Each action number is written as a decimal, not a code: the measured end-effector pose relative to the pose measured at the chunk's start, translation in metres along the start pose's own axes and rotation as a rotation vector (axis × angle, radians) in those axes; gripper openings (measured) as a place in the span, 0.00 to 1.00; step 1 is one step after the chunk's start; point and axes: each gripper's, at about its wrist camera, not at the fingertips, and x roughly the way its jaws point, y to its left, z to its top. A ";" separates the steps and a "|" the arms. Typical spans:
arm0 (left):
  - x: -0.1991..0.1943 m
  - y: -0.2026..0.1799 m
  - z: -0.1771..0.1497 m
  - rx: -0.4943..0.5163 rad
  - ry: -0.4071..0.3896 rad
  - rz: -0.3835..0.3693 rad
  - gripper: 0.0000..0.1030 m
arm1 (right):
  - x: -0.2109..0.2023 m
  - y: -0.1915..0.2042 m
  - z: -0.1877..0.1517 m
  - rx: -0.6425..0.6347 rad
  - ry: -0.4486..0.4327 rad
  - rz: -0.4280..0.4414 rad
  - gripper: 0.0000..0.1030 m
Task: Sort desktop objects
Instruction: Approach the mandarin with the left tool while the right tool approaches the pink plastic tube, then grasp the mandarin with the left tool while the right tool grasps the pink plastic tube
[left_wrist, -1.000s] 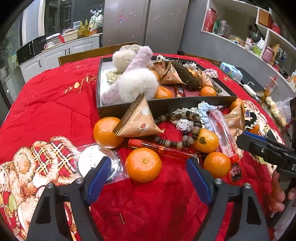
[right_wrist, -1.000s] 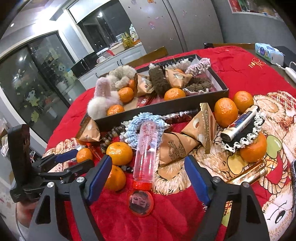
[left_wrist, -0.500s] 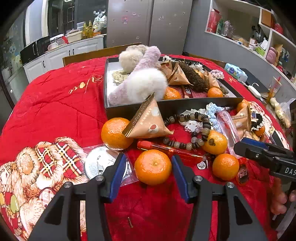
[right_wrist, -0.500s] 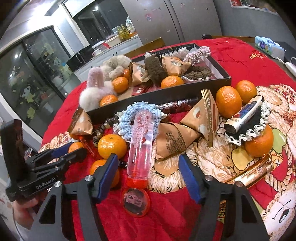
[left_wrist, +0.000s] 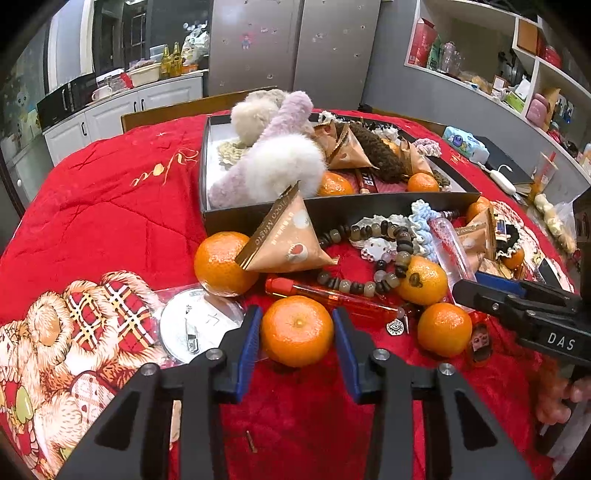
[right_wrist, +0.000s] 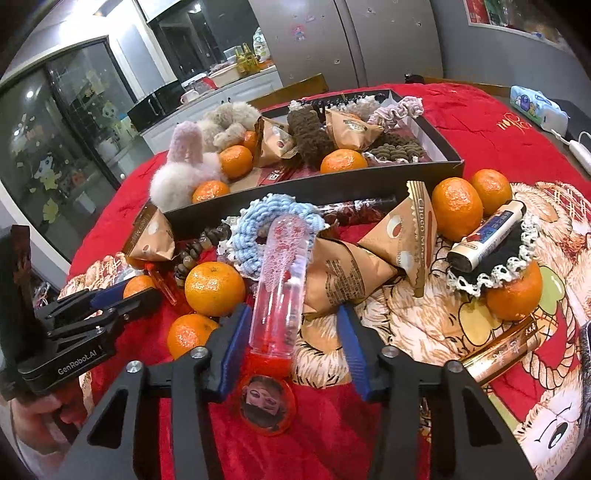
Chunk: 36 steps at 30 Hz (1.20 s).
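Observation:
An orange (left_wrist: 296, 329) lies on the red cloth between the blue pads of my left gripper (left_wrist: 295, 334), which has closed to a narrow gap around it; contact is not clear. My right gripper (right_wrist: 290, 338) straddles the lower end of a clear bubble tube (right_wrist: 282, 280) with a red cap, jaws apart and not touching it. A black tray (left_wrist: 332, 212) behind holds plush toys, snack packets and oranges. My right gripper also shows in the left wrist view (left_wrist: 491, 291).
Around the tube lie oranges (right_wrist: 214, 288), triangular snack packets (right_wrist: 406, 236), a blue scrunchie (right_wrist: 258, 218), a bead bracelet (left_wrist: 369, 254), a red pen (left_wrist: 325, 293), a round mirror (left_wrist: 197, 325) and a lighter (right_wrist: 487, 236). Shelves stand at the right.
Both grippers have moved forward and narrowed. The left one now flanks the nearest orange; the right one now flanks the bubble tube's lower end.

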 end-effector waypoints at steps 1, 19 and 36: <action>0.000 0.000 0.000 -0.001 -0.001 0.001 0.39 | 0.000 0.001 0.000 -0.001 0.002 0.007 0.35; -0.016 0.004 -0.003 -0.040 -0.020 -0.002 0.38 | -0.010 0.019 -0.003 -0.065 -0.029 -0.016 0.24; -0.069 -0.003 0.013 -0.042 -0.134 0.000 0.38 | -0.046 0.042 0.019 -0.125 -0.117 -0.041 0.23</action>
